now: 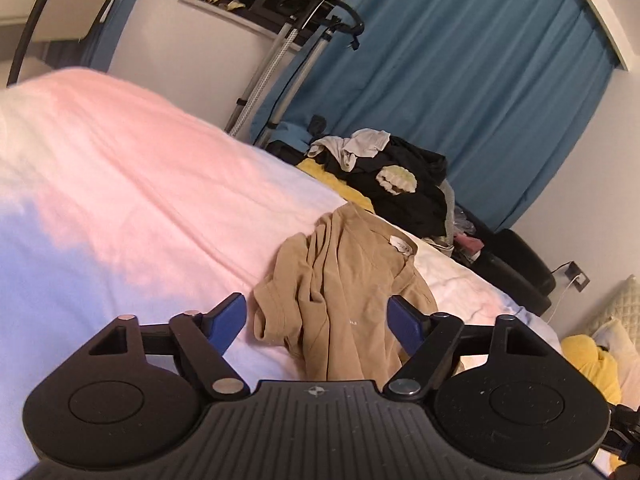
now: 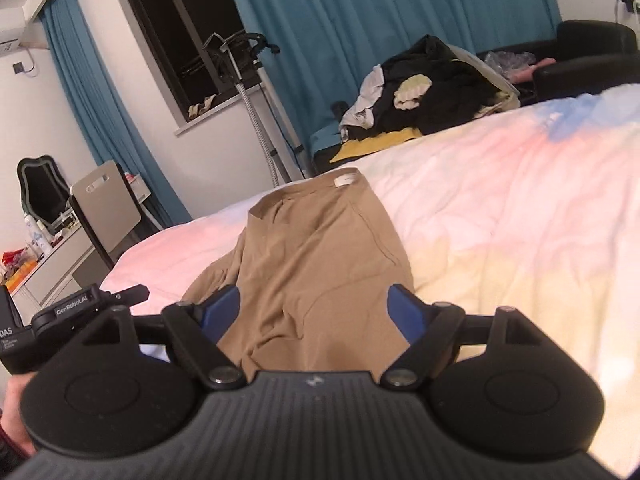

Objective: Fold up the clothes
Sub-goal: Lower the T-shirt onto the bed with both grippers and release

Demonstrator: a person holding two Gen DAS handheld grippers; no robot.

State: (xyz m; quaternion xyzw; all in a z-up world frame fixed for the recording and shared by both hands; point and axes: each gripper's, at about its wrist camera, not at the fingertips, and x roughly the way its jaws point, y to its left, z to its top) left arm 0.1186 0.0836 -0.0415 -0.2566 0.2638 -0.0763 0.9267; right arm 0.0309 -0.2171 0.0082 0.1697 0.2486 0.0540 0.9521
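Mostly crumpled: tan soft-fabric T-shirt (image 1: 340,296) bunched on pink-white bed (image 1: 140,184), white neck label showing. Left gripper (image 1: 320,322) and right gripper (image 2: 318,312) fingers wide, holding nothing.

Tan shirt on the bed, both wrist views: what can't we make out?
- Crumpled tan shirt: near hem hidden behind the left gripper body, left wrist view.
- Same hem behind the right gripper body, right wrist view.
- White neck label: print too small to read.
- Sleeves: bunched folds hide their layout.

tan shirt (image 1: 340,300) soft matt cloth; bedcover (image 1: 140,180) fleecy.
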